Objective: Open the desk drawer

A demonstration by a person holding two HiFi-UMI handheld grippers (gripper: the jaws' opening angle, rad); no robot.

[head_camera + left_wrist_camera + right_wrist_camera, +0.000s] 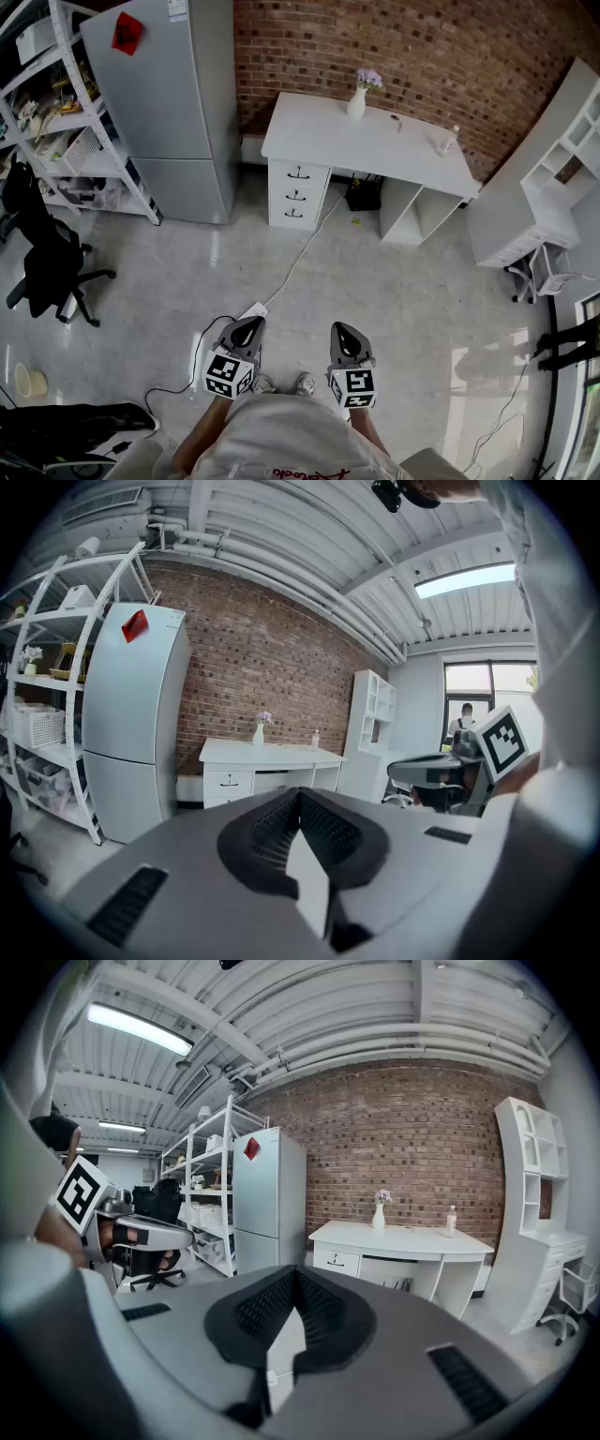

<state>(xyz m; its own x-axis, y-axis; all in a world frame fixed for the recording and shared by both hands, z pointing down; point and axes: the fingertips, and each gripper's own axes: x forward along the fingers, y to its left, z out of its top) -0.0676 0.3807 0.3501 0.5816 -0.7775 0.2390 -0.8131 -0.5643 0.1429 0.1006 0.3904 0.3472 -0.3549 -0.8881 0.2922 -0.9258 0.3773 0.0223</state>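
Left hand-held gripper (247, 324) and right hand-held gripper (343, 331) are closed, empty.

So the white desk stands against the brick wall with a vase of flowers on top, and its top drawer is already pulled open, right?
Not quite: the top drawer is shut, flush with the desk front, as the head view shows. The white desk does stand against the brick wall with a vase of flowers on top.

Three drawers (297, 193), one desk (328, 131), one vase (356, 101), one fridge (173, 84).
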